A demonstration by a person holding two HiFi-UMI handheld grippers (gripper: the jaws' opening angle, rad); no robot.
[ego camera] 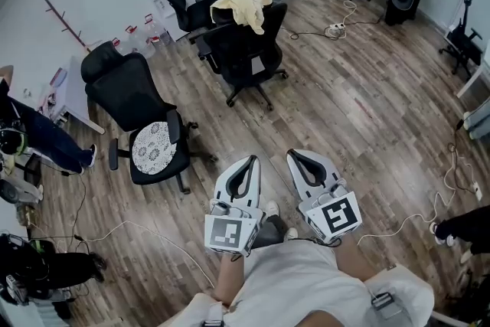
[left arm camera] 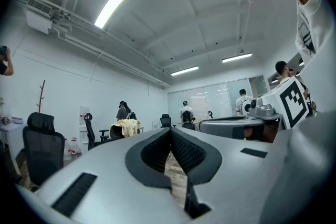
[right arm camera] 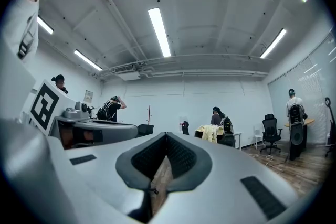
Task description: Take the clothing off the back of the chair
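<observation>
**Entry: clothing not yet collected**

We hold the left gripper point(ego camera: 246, 163) and the right gripper point(ego camera: 300, 157) level, both closed and empty. The yellow clothing point(ego camera: 243, 8) lies draped over the back of the black chair point(ego camera: 249, 50), well apart at twelve o'clock. We judge the approach, grasp and lift are all left to do. Also present: wooden floor point(ego camera: 367, 103), loose cables point(ego camera: 348, 11), and a second chair point(ego camera: 130, 96) at ten o'clock.

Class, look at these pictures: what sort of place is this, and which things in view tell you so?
Probably an open office or lab workroom. Black swivel chairs stand about on a wood-look floor, a power strip lies on it, and long strip lights run under a high white ceiling.
</observation>
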